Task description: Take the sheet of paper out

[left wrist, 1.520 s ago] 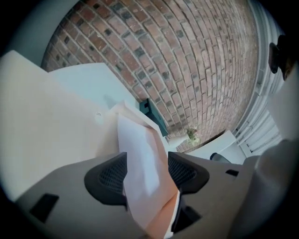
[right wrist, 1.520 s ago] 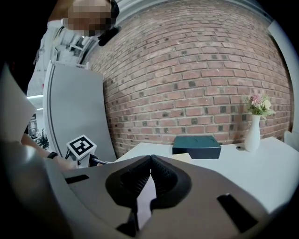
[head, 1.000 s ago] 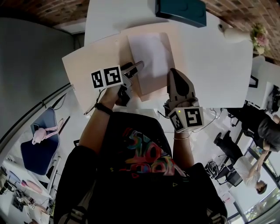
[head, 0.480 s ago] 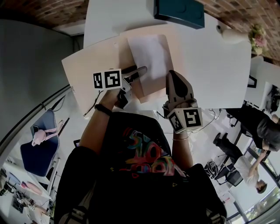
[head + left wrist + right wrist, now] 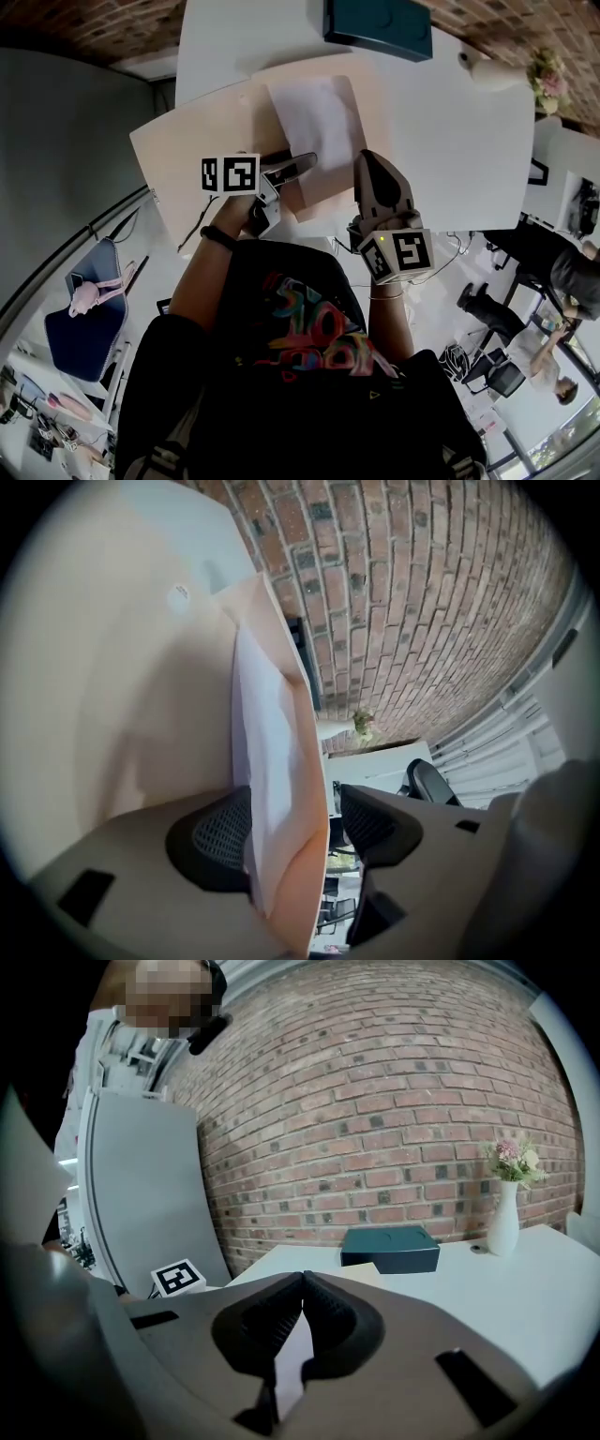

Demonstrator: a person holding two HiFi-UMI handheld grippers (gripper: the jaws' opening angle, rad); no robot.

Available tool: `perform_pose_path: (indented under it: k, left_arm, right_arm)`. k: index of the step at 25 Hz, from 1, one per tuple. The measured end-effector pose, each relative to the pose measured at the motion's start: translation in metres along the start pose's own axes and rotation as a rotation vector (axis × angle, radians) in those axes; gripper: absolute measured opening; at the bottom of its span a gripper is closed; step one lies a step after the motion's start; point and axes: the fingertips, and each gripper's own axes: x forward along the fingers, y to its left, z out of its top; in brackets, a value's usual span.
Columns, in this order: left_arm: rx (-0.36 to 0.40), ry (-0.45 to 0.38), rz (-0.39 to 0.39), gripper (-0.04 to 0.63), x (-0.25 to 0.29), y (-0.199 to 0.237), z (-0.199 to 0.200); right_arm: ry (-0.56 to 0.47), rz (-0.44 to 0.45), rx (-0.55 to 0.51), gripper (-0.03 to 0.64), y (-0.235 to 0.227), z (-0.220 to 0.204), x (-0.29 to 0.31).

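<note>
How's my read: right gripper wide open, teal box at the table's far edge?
Not open: the right gripper view shows the right gripper with jaws together on a thin edge of the beige folder. The teal box is at the far edge of the table.

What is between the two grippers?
The head view shows the bottom of the white sheet of paper, lying on the peach folder, between the left gripper and the right gripper.

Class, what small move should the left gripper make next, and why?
Probably close the left gripper on the white sheet: its jaws stand apart around it, while the right gripper is shut on the folder edge.
</note>
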Motion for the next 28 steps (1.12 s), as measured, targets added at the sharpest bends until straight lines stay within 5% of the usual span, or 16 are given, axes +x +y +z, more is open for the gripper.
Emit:
perform_pose_path:
  k: [13,14,17,28]
  left_arm:
    - [0.066,-0.057,0.082,0.285,0.014,0.009,0.033]
    - [0.064,-0.058,0.093,0.268,0.013,0.011,0.032]
    - [0.088,-0.060,0.162,0.045,0.009,0.018,0.030]
    - [0.143,-0.063,0.240,0.025,-0.008,0.021,0.033]
  right_arm:
    - [0.000,-0.020,0.025,0.018,-0.004,0.001,-0.001]
    - [0.007,-0.019,0.024,0.018,-0.004,0.000,-0.001]
    - [0.016,-0.018,0.016,0.018,-0.007,-0.003,-0.002]
    - [0.008,-0.018,0.002,0.018,-0.002,0.002,0.000]
